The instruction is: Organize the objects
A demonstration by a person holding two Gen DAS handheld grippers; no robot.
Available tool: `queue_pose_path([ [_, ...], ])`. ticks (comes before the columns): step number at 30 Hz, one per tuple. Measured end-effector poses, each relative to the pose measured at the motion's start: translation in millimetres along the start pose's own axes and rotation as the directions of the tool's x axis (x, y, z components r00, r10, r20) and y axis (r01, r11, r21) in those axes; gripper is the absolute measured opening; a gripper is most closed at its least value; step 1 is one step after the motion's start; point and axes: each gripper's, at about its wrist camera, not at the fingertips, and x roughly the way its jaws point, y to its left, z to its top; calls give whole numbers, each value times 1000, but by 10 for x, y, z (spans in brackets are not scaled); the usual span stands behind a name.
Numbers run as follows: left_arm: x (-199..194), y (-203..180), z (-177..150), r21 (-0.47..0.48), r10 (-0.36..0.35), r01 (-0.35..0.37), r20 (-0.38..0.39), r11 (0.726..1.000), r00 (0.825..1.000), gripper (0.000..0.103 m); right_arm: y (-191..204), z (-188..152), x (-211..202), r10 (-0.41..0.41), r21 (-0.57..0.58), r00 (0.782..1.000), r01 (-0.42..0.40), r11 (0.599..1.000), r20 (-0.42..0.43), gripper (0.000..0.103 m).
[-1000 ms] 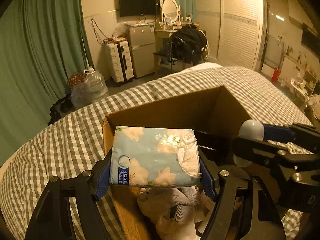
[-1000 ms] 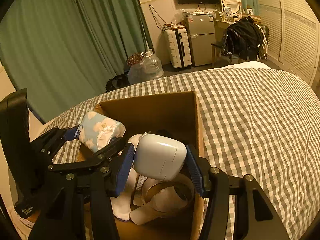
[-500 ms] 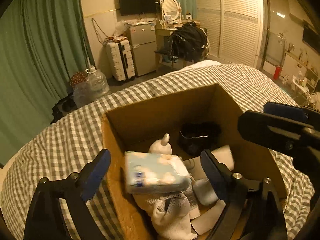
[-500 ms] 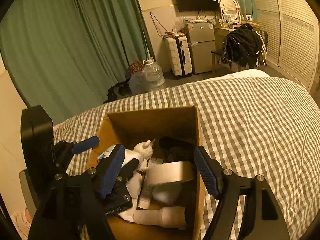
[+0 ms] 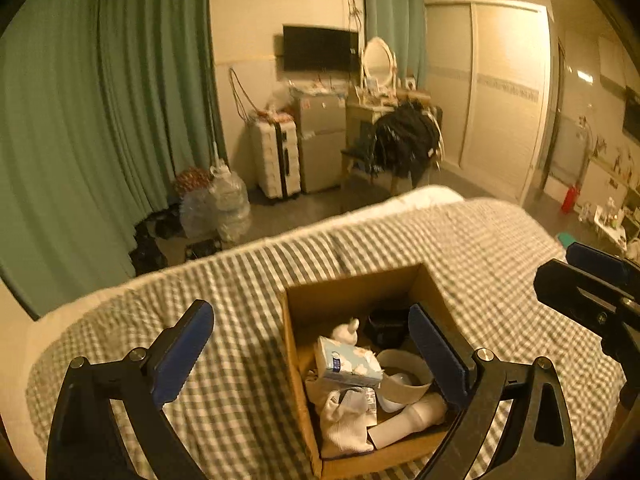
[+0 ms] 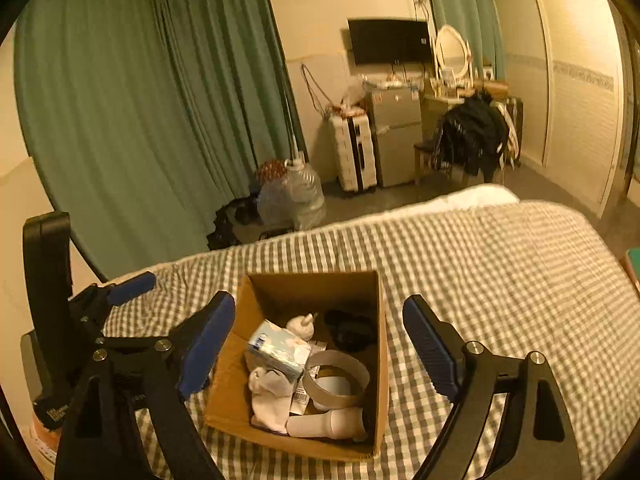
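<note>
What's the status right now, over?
Left gripper and right gripper open, empty, jaws just widened. Tissue pack lies in cardboard box. Nothing in the way.

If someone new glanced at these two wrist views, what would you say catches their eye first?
Probably the open cardboard box in the middle of the checked bedspread, crammed with a blue floral tissue pack, white socks and a cardboard ring. Next, the blue-padded left gripper and right gripper framing it, both open and holding nothing. Behind, green curtains fill the left wall.
</note>
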Motion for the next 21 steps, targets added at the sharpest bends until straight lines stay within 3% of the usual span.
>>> queue_pose_path([
  [9, -1099, -31, 181, -2, 24, -24, 108, 1000, 994, 103, 284, 146, -1098, 10, -63, 994, -3, 998, 107, 94],
  [15, -1534, -88, 119, -1, 52, -52, 136, 999, 989, 103, 418, 94, -1663, 15, -100, 986, 2, 995, 168, 99],
  [21, -1863, -131, -77, -21, 89, -87, 178, 996, 980, 103, 401, -55, -2019, -29, -123, 975, 57, 991, 220, 101],
])
